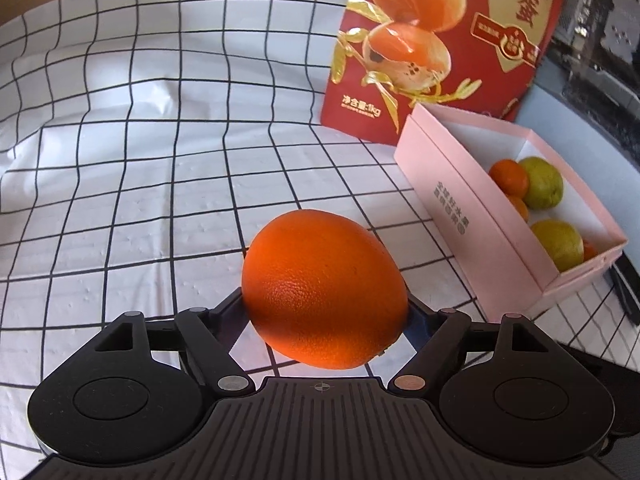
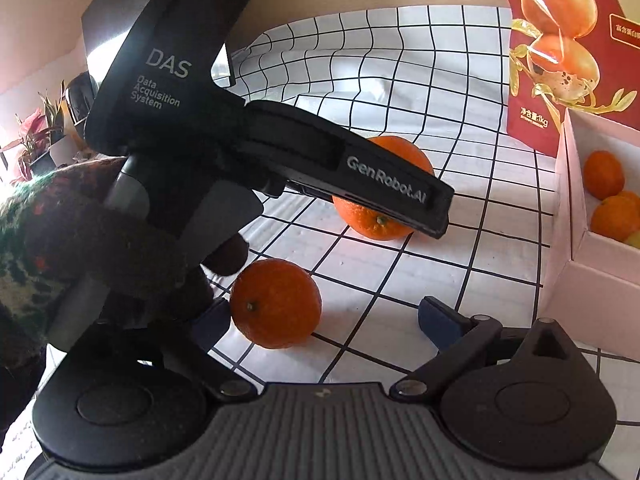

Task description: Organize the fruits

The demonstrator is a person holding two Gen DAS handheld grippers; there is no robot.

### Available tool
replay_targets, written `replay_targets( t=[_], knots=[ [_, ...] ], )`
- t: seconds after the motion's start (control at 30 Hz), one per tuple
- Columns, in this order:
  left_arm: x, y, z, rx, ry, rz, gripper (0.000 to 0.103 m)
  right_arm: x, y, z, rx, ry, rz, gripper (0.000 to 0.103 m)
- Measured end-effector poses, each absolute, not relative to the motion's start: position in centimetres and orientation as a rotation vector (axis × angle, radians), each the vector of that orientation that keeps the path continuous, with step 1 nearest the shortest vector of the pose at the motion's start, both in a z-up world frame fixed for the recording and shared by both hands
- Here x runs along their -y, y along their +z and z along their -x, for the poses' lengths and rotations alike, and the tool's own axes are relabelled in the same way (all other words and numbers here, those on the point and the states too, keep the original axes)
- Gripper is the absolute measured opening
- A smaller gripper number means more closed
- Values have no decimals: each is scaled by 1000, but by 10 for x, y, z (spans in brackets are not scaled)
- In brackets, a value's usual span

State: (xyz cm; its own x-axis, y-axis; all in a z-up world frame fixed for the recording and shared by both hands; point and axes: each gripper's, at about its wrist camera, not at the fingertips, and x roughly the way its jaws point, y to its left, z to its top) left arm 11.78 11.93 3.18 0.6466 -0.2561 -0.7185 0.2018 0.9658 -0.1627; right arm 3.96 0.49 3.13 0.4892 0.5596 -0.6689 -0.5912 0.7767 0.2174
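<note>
Left gripper (image 1: 325, 312) standing with jaws spread wide about a large orange (image 1: 324, 288); fingers flanking the fruit, though whether the pads are pressing on it or merely beside it cannot be told from here; orange sitting on the checked cloth (image 1: 140, 184). Right gripper (image 2: 320, 320) gaping open, left finger seemingly touching a smaller orange (image 2: 276, 303), right finger well apart from it. Lying far right, a pink box (image 1: 460, 200) holding orange and green fruits; standing behind it, a red fruit bag (image 1: 448, 40).
</note>
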Motion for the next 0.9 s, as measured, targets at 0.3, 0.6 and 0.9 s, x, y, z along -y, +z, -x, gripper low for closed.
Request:
replay_targets(
  t=[0.3, 0.6, 0.9],
  knots=[
    [-118, 30, -110, -779, -222, 100, 80, -19, 30, -18, -812, 685, 270, 103],
    [-160, 30, -45, -656, -147, 186, 79, -8, 30, -8, -797, 761, 274, 103],
    [-223, 33, 16, -588, -31, 268, 79, -16, 30, -14, -799, 705, 273, 103]
  ],
)
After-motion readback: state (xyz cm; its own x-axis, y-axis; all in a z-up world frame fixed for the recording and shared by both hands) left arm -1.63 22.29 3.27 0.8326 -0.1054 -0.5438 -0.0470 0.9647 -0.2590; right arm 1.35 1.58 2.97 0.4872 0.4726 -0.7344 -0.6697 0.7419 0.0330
